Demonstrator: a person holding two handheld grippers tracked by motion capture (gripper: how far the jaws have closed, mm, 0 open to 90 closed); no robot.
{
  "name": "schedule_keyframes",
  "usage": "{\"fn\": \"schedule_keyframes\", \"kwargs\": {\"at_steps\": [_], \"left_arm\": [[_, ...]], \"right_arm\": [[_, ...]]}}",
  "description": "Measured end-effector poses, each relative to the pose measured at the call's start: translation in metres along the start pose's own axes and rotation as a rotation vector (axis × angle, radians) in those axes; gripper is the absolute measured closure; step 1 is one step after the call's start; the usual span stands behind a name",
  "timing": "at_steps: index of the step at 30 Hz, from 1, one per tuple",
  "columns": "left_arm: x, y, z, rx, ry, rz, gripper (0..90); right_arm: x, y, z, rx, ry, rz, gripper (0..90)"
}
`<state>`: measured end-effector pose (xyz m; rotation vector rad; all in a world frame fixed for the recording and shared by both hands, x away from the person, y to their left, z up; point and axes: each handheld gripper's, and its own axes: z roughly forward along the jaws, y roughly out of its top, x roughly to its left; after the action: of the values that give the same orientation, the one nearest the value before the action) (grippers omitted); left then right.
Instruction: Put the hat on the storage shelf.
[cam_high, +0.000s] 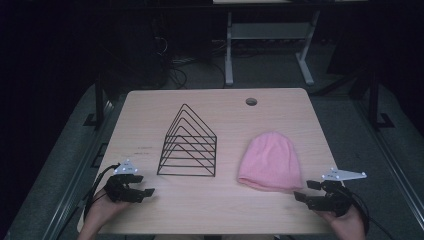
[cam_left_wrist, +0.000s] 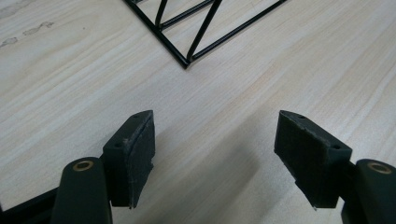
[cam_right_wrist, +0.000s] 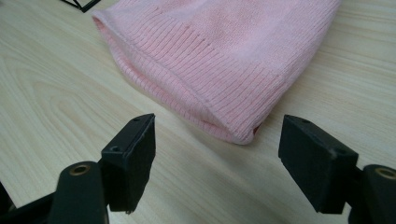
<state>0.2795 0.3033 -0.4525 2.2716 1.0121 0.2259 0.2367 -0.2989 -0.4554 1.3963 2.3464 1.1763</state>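
While both hands sit low at the near edge of the table (cam_high: 150, 205), nothing's gripped yet. Left gripper (cam_high: 145, 192) is at the near-left corner, jaws spread wide w/ just bare wood between them; seen from the left gripper view, its pads (cam_left_wrist: 140, 154) face each other across an empty gap. Right gripper (cam_high: 306, 191) is at the near-right corner, jaws likewise wide apart, nothing pinched.

Pink knit beanie (cam_high: 270, 161) lies flat on the right half of the table, ribbed brim toward the person, crown pointing away. Right gripper is just beside the brim's right corner, not touching as far as I can see. From the right gripper view the beanie's brim corner (cam_right_wrist: 243, 133) sits a bit ahead of the jaws, roughly btwn their lines, w/ a strip of bare wood before it.

Black wire rack (cam_high: 188, 143), a row of triangle-shaped dividers on a flat base, stands upright mid-table, left of the beanie & apart from it. Its near-left corner (cam_left_wrist: 186, 63) shows ahead of the left gripper, w/ clear table in between. Round cable hole (cam_high: 251, 102) is near the far edge.
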Motion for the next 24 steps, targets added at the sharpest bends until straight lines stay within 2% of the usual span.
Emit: {"fn": "schedule_keyframes", "kwargs": {"at_steps": [2, 12, 13, 14, 16, 18, 24], "left_arm": [[0.001, 0.001, 0.001, 0.009, 0.000, 0.011, 29.2], [-0.001, -0.002, 0.000, 0.007, 0.005, 0.008, 29.1], [0.001, -0.002, -0.002, 0.002, 0.011, 0.014, 29.0], [0.000, -0.002, -0.002, -0.004, 0.010, -0.002, 29.0], [0.000, -0.002, -0.003, -0.008, 0.010, -0.005, 29.0], [0.001, -0.002, -0.003, -0.007, 0.011, 0.003, 29.0], [0.003, -0.001, -0.001, -0.004, 0.013, -0.005, 29.0]], "right_arm": [[-0.001, 0.000, 0.000, 0.001, 0.002, -0.004, 26.8], [0.000, 0.006, -0.003, -0.004, 0.006, 0.002, 24.8], [0.000, 0.011, -0.006, -0.009, 0.007, -0.003, 24.7], [0.001, 0.013, -0.006, -0.007, 0.009, -0.002, 24.7], [0.000, 0.019, -0.008, -0.007, 0.007, -0.002, 24.6], [0.000, 0.022, -0.008, -0.008, 0.010, -0.002, 24.5], [-0.007, 0.044, -0.008, 0.021, 0.014, -0.018, 24.1]]}}
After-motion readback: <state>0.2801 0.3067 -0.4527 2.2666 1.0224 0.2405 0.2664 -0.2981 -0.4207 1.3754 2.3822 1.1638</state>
